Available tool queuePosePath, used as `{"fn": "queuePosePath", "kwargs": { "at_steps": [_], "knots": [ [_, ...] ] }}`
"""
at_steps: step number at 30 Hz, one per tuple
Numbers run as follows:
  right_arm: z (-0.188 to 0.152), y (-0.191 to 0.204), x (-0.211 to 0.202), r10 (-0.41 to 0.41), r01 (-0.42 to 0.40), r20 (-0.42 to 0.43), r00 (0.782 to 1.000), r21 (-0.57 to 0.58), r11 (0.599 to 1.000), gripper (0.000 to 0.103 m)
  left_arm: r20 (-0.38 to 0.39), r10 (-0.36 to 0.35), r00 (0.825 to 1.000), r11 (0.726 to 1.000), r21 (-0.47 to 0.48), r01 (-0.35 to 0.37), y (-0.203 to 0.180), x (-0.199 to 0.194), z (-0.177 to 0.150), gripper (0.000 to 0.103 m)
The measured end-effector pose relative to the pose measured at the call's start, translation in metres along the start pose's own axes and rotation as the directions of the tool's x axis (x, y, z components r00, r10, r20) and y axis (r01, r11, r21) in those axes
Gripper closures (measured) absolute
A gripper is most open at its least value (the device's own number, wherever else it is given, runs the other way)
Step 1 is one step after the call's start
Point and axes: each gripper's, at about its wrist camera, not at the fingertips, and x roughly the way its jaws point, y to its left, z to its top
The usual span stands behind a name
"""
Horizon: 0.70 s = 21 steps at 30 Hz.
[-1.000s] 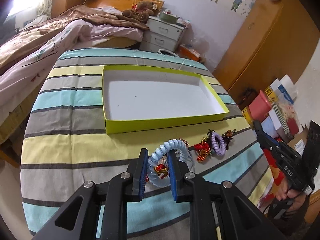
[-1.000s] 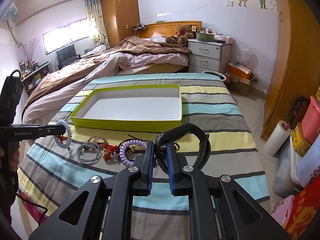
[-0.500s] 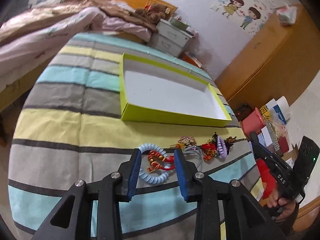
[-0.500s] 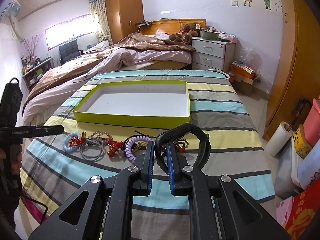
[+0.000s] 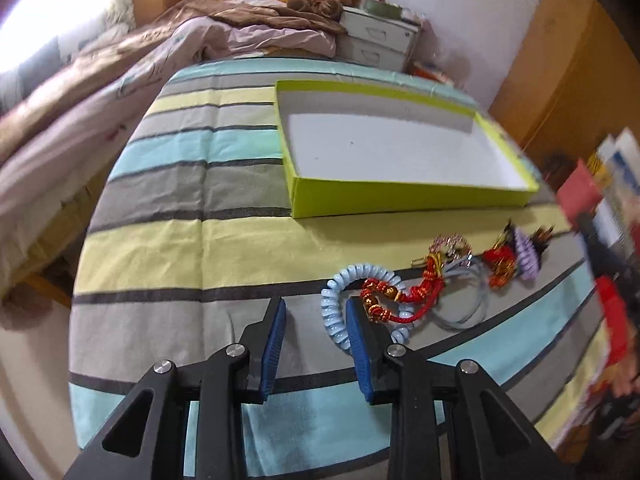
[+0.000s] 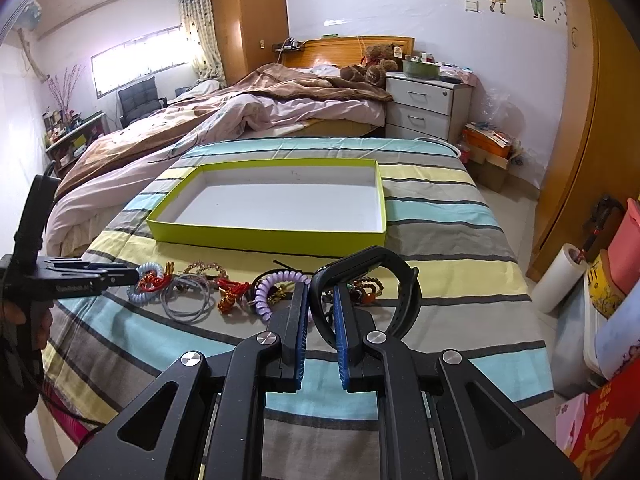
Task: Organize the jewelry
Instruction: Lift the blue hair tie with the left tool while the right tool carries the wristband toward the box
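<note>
On the striped cloth lies a light blue coil bracelet (image 5: pixel 331 312) with a red knotted charm (image 5: pixel 384 300) across it. My left gripper (image 5: pixel 316 308) hangs low over it, its jaws closing. The coil's left arc sits between them beside the right pad (image 5: pixel 358 344), and neither pad presses on it. The same gripper (image 6: pixel 120 278) shows at the left of the right wrist view. My right gripper (image 6: pixel 320 292) is shut on a black wristband (image 6: pixel 404 280) that loops up above its fingers. The lime-green box (image 5: pixel 400 200) (image 6: pixel 264 236) with a white floor holds nothing.
More jewelry lies in a row before the box: grey rings (image 6: pixel 188 300), a purple coil (image 6: pixel 266 288), red-gold charms (image 6: pixel 228 300) and dark beads (image 6: pixel 368 284). A bed is at the left, and a nightstand (image 6: pixel 424 108) stands behind. Bags and boxes crowd the floor at the right.
The left gripper opened and let go of the blue coil, which now lies on the cloth. It then dropped lower and shifted left. The right gripper kept still on the wristband.
</note>
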Motion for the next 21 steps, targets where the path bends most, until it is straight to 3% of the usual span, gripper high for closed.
{"fn": "queuePosePath", "kwargs": {
  "at_steps": [4, 7, 14, 21],
  "knots": [
    [-0.001, -0.002, 0.000, 0.003, -0.003, -0.001, 1.000, 0.010, 1.000, 0.090, -0.010, 0.066, 0.998, 0.997, 0.049, -0.065, -0.003, 0.002, 0.004, 0.094],
    [-0.001, -0.004, -0.001, 0.002, -0.002, 0.002, 1.000, 0.014, 1.000, 0.090, -0.011, 0.064, 0.998, 0.997, 0.046, -0.064, -0.002, 0.001, 0.005, 0.094],
    [-0.001, -0.007, -0.004, 0.002, -0.002, 0.011, 1.000, 0.022, 1.000, 0.090, 0.065, 0.033, 0.997, 0.999, -0.012, -0.033, 0.008, -0.023, 0.004, 0.094],
    [0.000, -0.007, -0.006, 0.002, -0.002, 0.021, 1.000, 0.025, 1.000, 0.090, 0.134, 0.012, 0.991, 1.000, -0.005, -0.011, 0.005, -0.052, 0.005, 0.094]
  ]
}}
